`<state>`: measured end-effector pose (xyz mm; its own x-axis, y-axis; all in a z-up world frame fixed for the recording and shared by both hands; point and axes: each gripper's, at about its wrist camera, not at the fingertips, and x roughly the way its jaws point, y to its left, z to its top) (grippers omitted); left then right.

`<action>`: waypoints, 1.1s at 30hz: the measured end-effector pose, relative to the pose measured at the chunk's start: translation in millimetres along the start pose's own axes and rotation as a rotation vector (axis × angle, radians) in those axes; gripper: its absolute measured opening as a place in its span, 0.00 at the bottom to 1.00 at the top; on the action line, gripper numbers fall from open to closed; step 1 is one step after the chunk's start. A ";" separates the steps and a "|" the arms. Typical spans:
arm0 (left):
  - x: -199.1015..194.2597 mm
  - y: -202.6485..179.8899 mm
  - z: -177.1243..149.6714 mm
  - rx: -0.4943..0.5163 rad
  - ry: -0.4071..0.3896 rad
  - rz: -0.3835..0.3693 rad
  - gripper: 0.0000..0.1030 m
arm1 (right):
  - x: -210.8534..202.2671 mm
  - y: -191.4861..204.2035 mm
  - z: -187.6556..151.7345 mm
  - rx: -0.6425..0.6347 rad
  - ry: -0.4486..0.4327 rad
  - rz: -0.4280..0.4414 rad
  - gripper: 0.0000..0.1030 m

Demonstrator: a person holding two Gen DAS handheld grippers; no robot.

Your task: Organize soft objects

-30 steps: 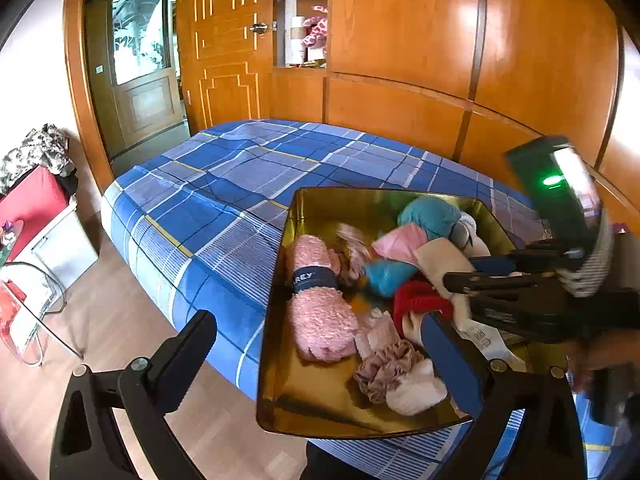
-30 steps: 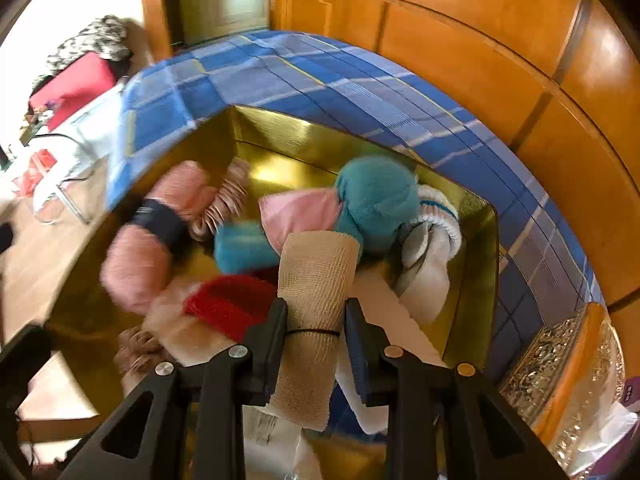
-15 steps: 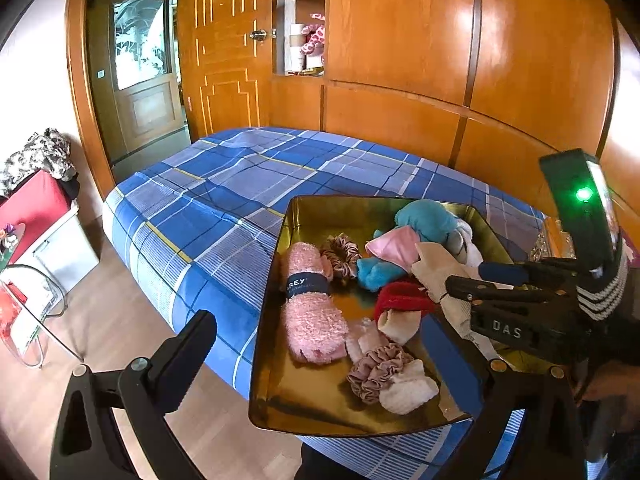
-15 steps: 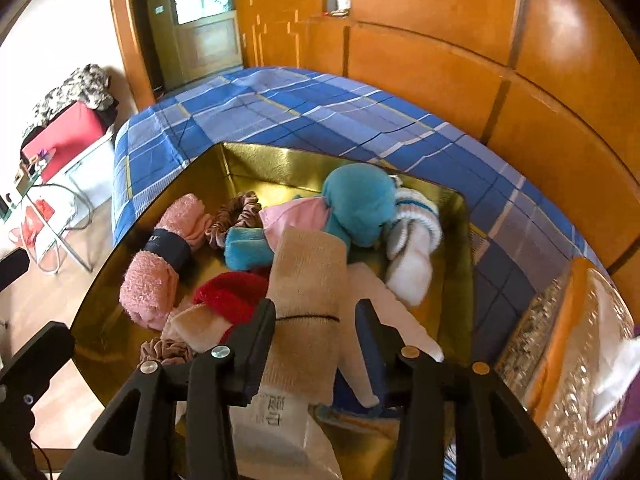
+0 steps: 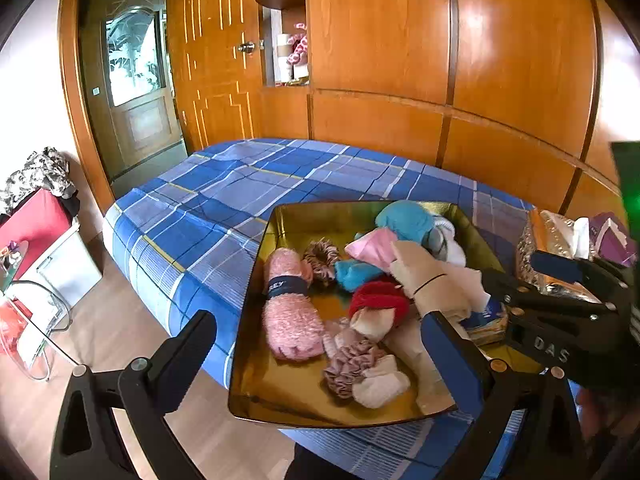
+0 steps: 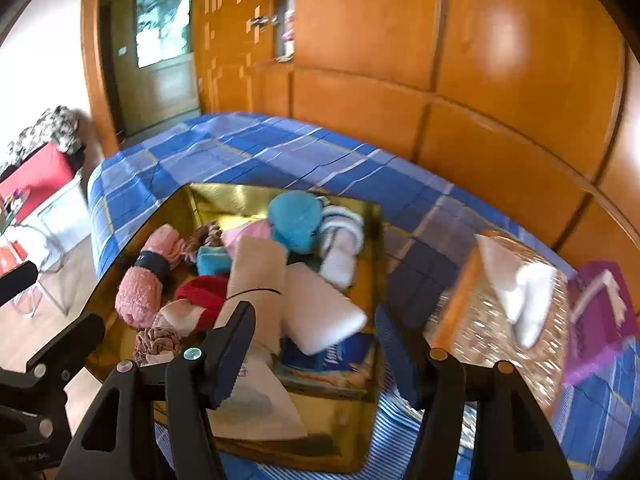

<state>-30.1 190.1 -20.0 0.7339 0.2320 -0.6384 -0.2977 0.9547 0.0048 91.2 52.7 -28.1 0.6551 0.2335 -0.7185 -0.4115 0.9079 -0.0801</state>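
Jaws of the right gripper (image 6: pixel 316 344) opening with nothing pinched, so as to leave the beige sock (image 6: pixel 256 276) atop the pile at the gold tray's (image 6: pixel 372 364) right edge; left gripper (image 5: pixel 320 364) wide open, idle.

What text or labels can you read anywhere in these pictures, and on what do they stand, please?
"DAS": on the right gripper body.
Letters ending "EY": dark band around the pink roll; the start is unreadable.
White print on the blue packet: blurred, unreadable.
Grey mark on the white bag: unreadable.
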 end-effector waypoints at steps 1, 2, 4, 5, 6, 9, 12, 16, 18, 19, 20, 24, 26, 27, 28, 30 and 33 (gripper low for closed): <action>-2.2 -1.9 0.4 -0.003 -0.007 -0.001 1.00 | -5.0 -2.6 -2.8 0.016 -0.012 -0.015 0.61; -4.8 -4.2 1.0 -0.005 -0.018 -0.004 1.00 | -8.9 -5.0 -5.8 0.030 -0.021 -0.030 0.61; -8.6 -7.3 1.2 -0.001 -0.033 -0.002 1.00 | -16.9 -10.8 -13.9 0.065 -0.039 -0.062 0.62; -9.9 -8.9 1.0 0.004 -0.038 -0.003 1.00 | -19.8 -13.3 -18.2 0.080 -0.044 -0.074 0.62; -10.2 -10.2 0.6 0.009 -0.038 -0.005 1.00 | -21.6 -14.9 -21.7 0.089 -0.046 -0.082 0.62; -10.1 -12.7 -1.8 0.017 -0.032 -0.009 1.00 | -24.4 -18.3 -31.1 0.106 -0.048 -0.102 0.62; -10.5 -14.5 -3.0 0.022 -0.028 -0.003 1.00 | -26.3 -20.3 -34.6 0.118 -0.053 -0.108 0.62; -13.3 -15.2 -2.5 0.025 -0.038 -0.003 1.00 | -30.6 -20.3 -33.7 0.116 -0.070 -0.116 0.62; -13.6 -15.3 -2.5 0.026 -0.038 -0.003 1.00 | -31.9 -19.4 -33.7 0.112 -0.074 -0.115 0.62; -13.6 -15.6 -2.6 0.027 -0.037 -0.003 1.00 | -31.6 -19.0 -33.8 0.111 -0.074 -0.115 0.62; -13.6 -15.8 -2.8 0.027 -0.035 -0.004 1.00 | -31.5 -18.9 -34.0 0.112 -0.072 -0.115 0.62; -13.0 -15.2 -3.1 0.028 -0.036 -0.003 1.00 | -31.5 -18.6 -34.4 0.113 -0.072 -0.112 0.62; -12.9 -15.2 -3.1 0.027 -0.036 -0.002 1.00 | -31.8 -18.7 -34.5 0.114 -0.074 -0.112 0.62; -12.8 -15.3 -3.0 0.028 -0.035 -0.002 1.00 | -31.9 -18.9 -34.6 0.113 -0.074 -0.111 0.62; -12.7 -15.2 -2.9 0.027 -0.034 -0.001 1.00 | -32.0 -19.0 -34.7 0.114 -0.074 -0.110 0.62; -12.6 -15.2 -2.6 0.028 -0.034 -0.002 1.00 | -31.9 -19.1 -34.5 0.115 -0.074 -0.110 0.62; -12.6 -15.1 -2.6 0.028 -0.033 -0.001 1.00 | -31.7 -19.3 -34.5 0.116 -0.071 -0.108 0.62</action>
<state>-36.5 172.2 -14.0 0.7543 0.2363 -0.6125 -0.2800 0.9597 0.0255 56.5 15.8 -27.7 0.7365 0.1529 -0.6589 -0.2633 0.9621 -0.0711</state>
